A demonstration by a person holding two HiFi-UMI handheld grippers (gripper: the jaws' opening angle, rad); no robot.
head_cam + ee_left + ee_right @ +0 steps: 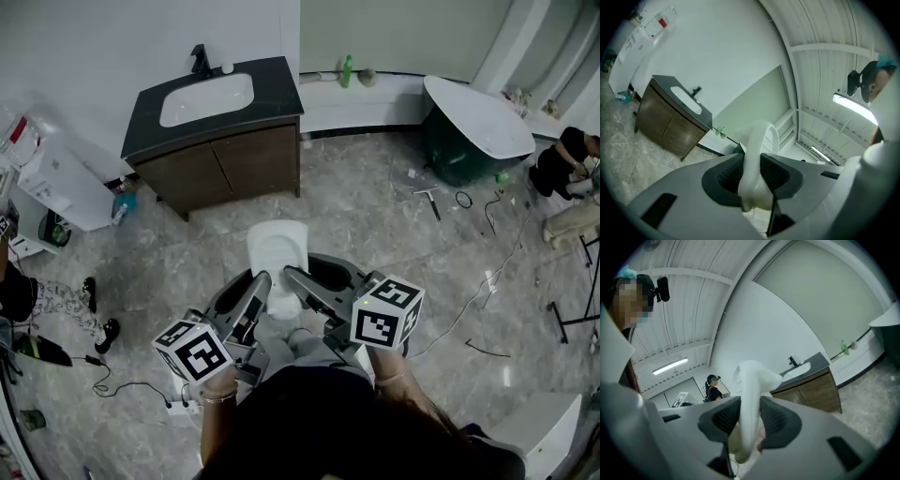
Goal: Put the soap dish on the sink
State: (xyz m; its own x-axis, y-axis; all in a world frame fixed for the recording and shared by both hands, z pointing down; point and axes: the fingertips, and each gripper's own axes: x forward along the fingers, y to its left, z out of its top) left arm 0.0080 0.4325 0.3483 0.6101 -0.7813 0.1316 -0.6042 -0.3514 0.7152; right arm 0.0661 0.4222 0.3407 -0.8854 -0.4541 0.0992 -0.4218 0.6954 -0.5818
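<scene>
We hold the white soap dish [277, 251] between both tools. The left gripper [260, 284] clamps one edge, its dark ribbed pads [726, 176] pressed against the rim, and the right gripper [294, 279] clamps the opposite edge the same way. Neither pair of jaws stands free; each is closed down to the thickness of the dish. The dish hangs over the marble floor [375, 216], well apart from the sink [206, 98] in the dark-topped vanity [272, 89] by the wall.
</scene>
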